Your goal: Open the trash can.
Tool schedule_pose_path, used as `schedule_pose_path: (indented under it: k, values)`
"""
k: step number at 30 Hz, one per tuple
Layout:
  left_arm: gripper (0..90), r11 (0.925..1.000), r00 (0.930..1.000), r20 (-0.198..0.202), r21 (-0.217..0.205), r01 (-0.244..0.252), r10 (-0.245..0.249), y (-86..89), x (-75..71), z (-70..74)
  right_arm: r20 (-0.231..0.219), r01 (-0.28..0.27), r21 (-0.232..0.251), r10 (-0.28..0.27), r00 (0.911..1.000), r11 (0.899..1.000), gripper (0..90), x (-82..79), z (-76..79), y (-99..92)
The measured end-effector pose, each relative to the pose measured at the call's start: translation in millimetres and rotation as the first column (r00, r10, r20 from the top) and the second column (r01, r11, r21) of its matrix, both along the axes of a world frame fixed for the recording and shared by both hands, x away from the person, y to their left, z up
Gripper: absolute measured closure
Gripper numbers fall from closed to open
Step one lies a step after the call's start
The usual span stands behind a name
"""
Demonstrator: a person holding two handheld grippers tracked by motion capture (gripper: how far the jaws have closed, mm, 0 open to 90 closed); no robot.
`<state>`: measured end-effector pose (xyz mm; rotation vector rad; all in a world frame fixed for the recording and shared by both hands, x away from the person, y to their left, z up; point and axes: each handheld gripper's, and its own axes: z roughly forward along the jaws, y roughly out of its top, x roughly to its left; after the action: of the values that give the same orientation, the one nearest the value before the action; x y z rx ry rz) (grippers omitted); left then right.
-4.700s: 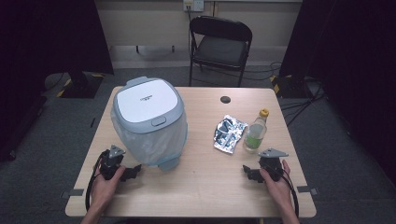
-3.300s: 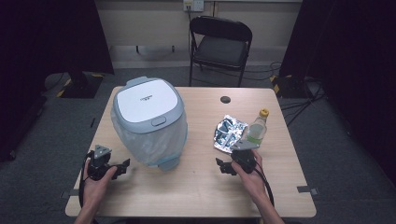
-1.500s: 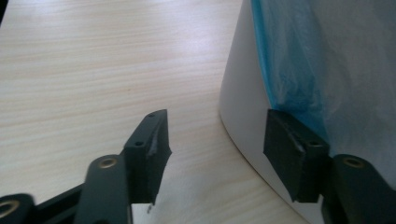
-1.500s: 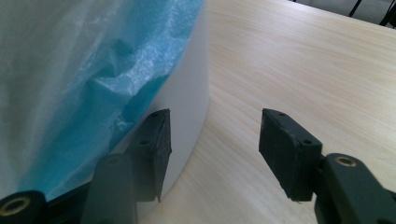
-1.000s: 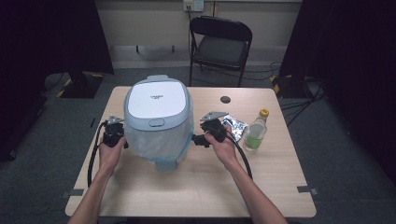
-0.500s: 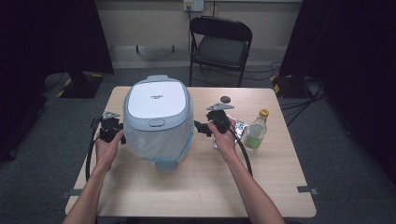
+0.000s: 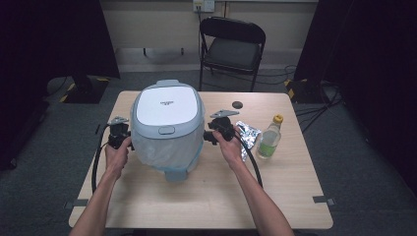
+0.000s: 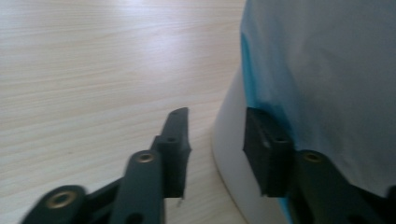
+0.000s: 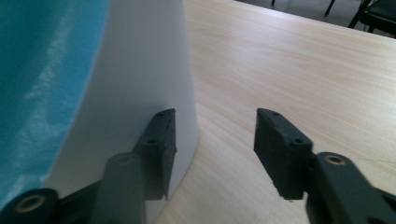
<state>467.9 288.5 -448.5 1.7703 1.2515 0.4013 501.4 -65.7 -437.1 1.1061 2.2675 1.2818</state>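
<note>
Left gripper (image 7: pixel 119 137) is set against the bin's (image 7: pixel 167 128) left flank, jaws just closing, nothing pinched. Bin stands upright left of tabletop (image 7: pixel 206 196) centre. Right gripper (image 7: pixel 212 136) flanks its right side, jaws just narrowing, still parted.

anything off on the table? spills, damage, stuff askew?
No spill or damage. Two oddities: the bin stands on the table with its blue liner hanging outside down its wall, and a crumpled foil wrapper lies loose beside the bottle, which stands upright and capped.
</note>
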Motion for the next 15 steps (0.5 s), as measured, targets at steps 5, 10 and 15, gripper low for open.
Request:
schedule_pose_path:
  k: [5, 10, 15]
  values:
    - [68.7, 0.9995, 0.9996, 0.0, 0.018, 0.027, -0.027, -6.4, -3.6, 2.1, 0.004, -0.024, -0.022, 0.024, 0.9997, 0.999, 56.7, -5.8, 2.6, -3.6]
    - [74.1, 0.9956, 0.9982, 0.002, 0.072, 0.06, -0.06, -15.0, -12.3, 6.7, 0.0, -0.052, -0.009, 0.052, 0.9986, 0.999, 58.4, -16.7, 2.3, -13.6]
    - [74.7, 0.995, 0.9974, 0.006, 0.07, 0.071, -0.072, -19.9, -26.1, 6.3, -0.002, -0.064, -0.006, 0.064, 0.998, 0.998, 59.2, -24.2, 2.6, -18.9]
